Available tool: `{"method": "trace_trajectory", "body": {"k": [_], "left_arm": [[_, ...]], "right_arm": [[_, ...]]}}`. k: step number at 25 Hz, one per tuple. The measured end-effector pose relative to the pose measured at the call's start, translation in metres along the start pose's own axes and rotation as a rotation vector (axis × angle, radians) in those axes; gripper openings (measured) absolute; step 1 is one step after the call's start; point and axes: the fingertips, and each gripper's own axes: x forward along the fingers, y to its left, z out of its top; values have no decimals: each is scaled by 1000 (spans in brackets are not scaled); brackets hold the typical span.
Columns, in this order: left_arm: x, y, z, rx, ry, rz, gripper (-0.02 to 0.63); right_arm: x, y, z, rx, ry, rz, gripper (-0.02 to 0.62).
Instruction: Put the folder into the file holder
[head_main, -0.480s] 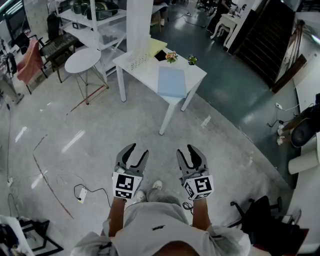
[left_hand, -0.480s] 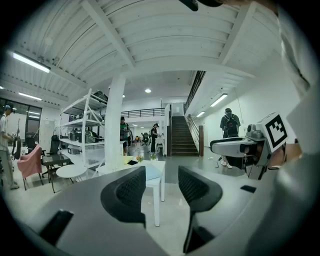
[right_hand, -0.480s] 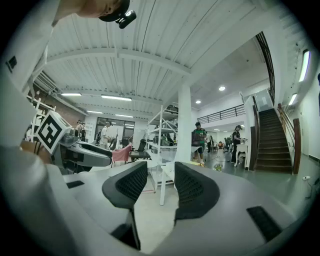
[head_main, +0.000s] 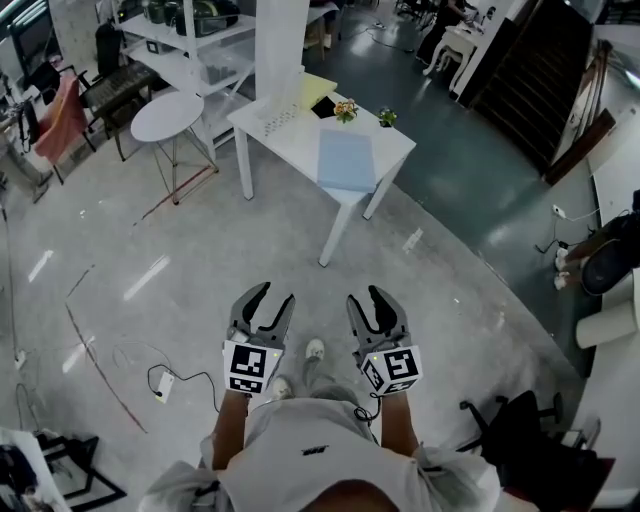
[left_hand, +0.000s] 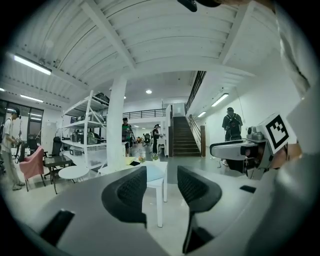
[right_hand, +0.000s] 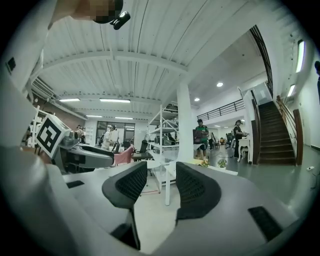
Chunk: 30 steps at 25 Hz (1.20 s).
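- The left gripper (head_main: 275, 294), at lower centre of the head view, has its jaws slightly spread and empty.
- The right gripper (head_main: 366, 296) beside it has its jaws drawn together and empty.
- The flat pale blue folder (head_main: 346, 160) lies on the white rectangular table (head_main: 300, 140) at upper centre, well apart from both grippers.

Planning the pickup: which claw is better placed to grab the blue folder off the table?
Right, marginally. The left claw and right claw both hang empty, well short of the white table; the blue folder lies more in line with the right one, the file holder further left.
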Motion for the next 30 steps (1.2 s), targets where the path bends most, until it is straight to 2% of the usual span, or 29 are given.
{"method": "trace_trajectory", "body": {"k": [5,18,24,30], "left_arm": [[39,10,3,11,5,9,206],[161,18,28,8,9,55,201],[199,15,37,5,3,90,196],[226,18,40,10,6,93,196]], "right_arm": [[30,-24,-2,-26,13,17,175],[102,-126,3,-24,33,59,175],[120,-168,5,-17,17,69,175],[139,-190,3,2,17,72,175]]}}
